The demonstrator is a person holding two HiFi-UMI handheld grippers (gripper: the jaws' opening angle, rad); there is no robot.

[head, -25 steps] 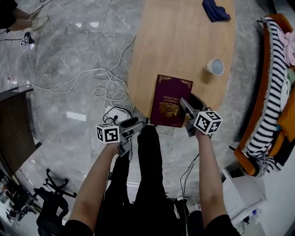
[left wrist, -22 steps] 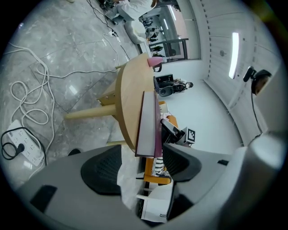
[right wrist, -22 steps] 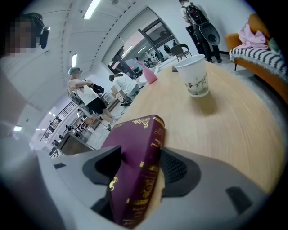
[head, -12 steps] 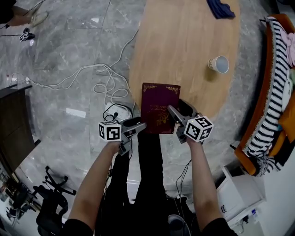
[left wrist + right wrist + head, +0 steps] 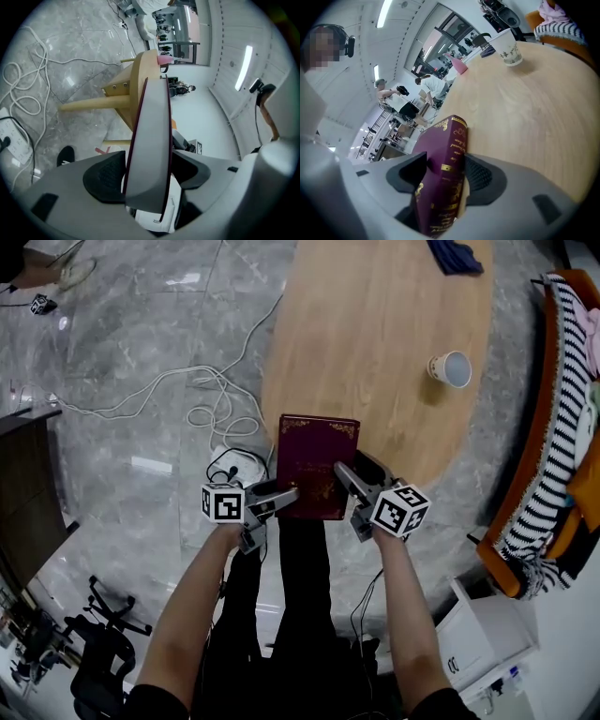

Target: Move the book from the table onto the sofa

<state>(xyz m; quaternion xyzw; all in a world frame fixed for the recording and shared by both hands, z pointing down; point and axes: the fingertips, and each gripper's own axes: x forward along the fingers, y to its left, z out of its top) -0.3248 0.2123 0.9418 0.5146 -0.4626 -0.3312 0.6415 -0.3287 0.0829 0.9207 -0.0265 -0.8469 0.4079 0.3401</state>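
The book (image 5: 317, 463) is a maroon hardcover with gold corner ornaments and gold lettering down its spine; its page edge shows pale grey. It sits level at the near edge of the worktop (image 5: 375, 352), its near half jutting past the rim over the floor (image 5: 141, 427). The left tool (image 5: 281, 497) is clamped on the page side by the lower corner, and the right tool (image 5: 347, 476) on the spine side, one on each flank. The sofa (image 5: 548, 427) stands well apart to the right
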